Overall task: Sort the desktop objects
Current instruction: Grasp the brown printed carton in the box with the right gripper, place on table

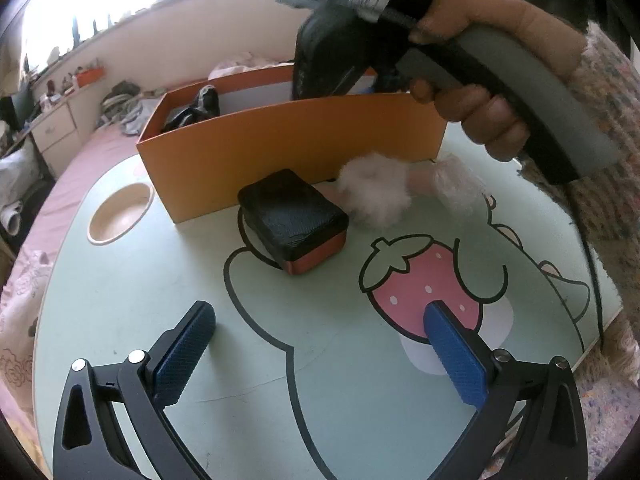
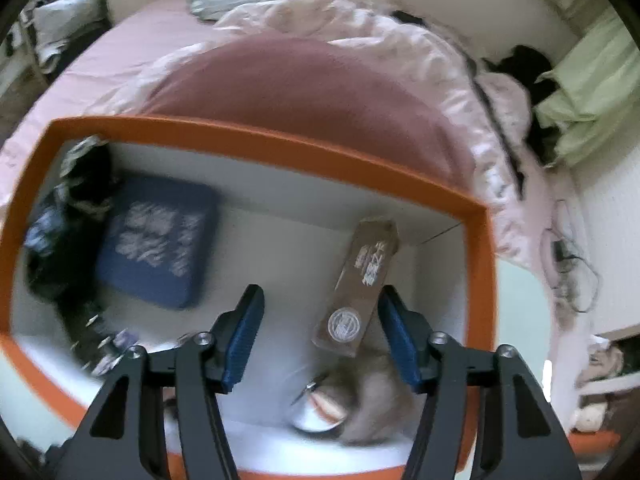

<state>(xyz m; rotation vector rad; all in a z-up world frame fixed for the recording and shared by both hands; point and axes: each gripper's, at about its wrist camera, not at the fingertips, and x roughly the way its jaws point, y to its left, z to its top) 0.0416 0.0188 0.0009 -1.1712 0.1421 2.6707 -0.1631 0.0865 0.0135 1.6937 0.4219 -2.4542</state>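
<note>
Landmark: the orange box (image 1: 296, 148), open-topped, standing at the far side of the green cartoon-printed table (image 1: 132, 292).
Done so far: several things already lie inside the box, namely a dark blue pouch (image 2: 156, 240) toward its left half, a black bundle (image 2: 68, 216) against its left wall, a brown flat packet (image 2: 360, 284) toward its right half, and a furry brown item (image 2: 372, 408) by the near wall, too blurred to name.
Left to sort: a black case with an orange base (image 1: 296, 220) sits on the table just in front of the box's near wall; two pale pink fluffy balls (image 1: 376, 192) lie just right of the case, close to the same wall.
Progress judgement: roughly midway; about as much seems boxed as waits outside.
Packet axis: its long axis runs from the near wall up toward the box's far right corner, pointed end toward the corner, round seal end nearest the claw.
Case axis: its long side lies slantwise to the box's near wall, black lid up.
Right gripper (image 2: 320, 340): reaches down into the box, jaws narrowed yet apart; the packet's seal end lies between them, and no squeeze shows.
Left gripper (image 1: 320, 344): hangs over the table well in front of the box, jaws wide, empty.
</note>
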